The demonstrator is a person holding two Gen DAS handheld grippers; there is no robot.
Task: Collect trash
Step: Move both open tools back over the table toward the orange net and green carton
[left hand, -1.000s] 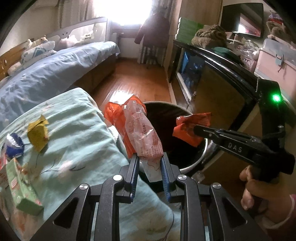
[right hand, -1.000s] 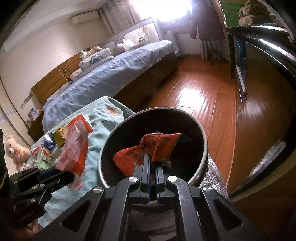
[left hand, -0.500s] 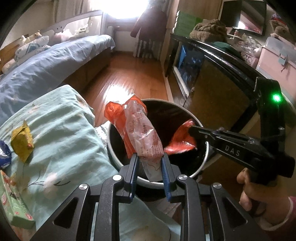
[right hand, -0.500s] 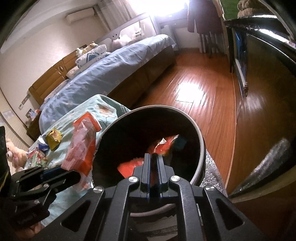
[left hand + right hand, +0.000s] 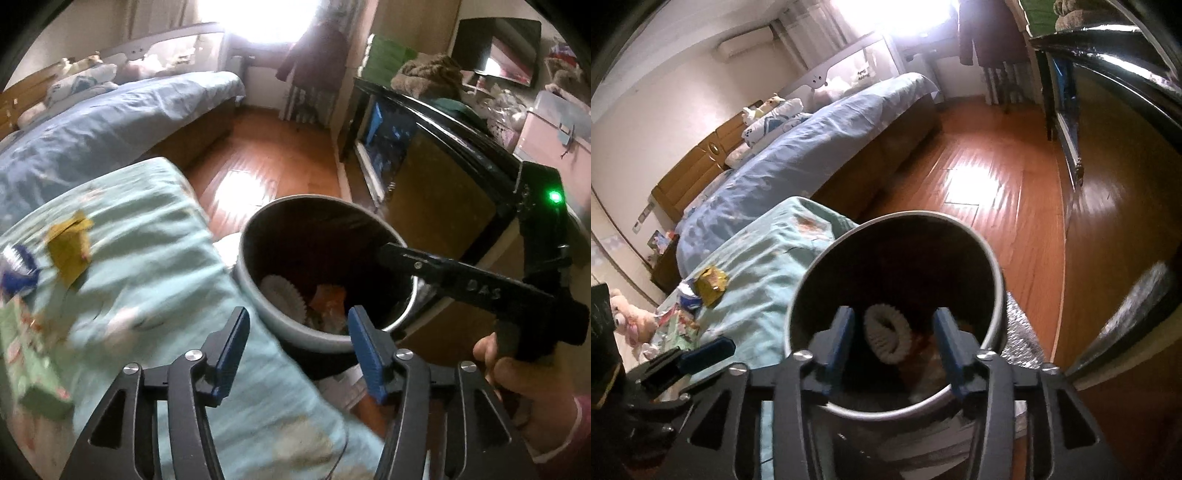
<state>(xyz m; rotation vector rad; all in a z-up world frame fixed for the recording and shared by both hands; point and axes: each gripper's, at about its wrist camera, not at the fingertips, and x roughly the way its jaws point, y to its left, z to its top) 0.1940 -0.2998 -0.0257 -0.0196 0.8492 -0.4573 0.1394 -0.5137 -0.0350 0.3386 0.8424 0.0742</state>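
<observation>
A round grey trash bin stands beside a table covered with a light green cloth. Inside lie a white fluted paper cup and orange wrappers. My left gripper hovers at the bin's near rim, jaws opening, nothing between them. My right gripper hangs over the bin mouth, jaws opening and empty; it also shows from the side as the right gripper. On the cloth lie a yellow wrapper, a blue wrapper and a green box.
A bed with a blue cover stretches behind the table. A black cabinet with clutter on top stands right of the bin, wooden floor between them. A person's hand holds the right gripper's handle.
Both grippers opened and let go of their wrappers: the clear-and-orange one left the left jaws, the orange one dropped from the right jaws into the bin. The left view is motion-blurred.
</observation>
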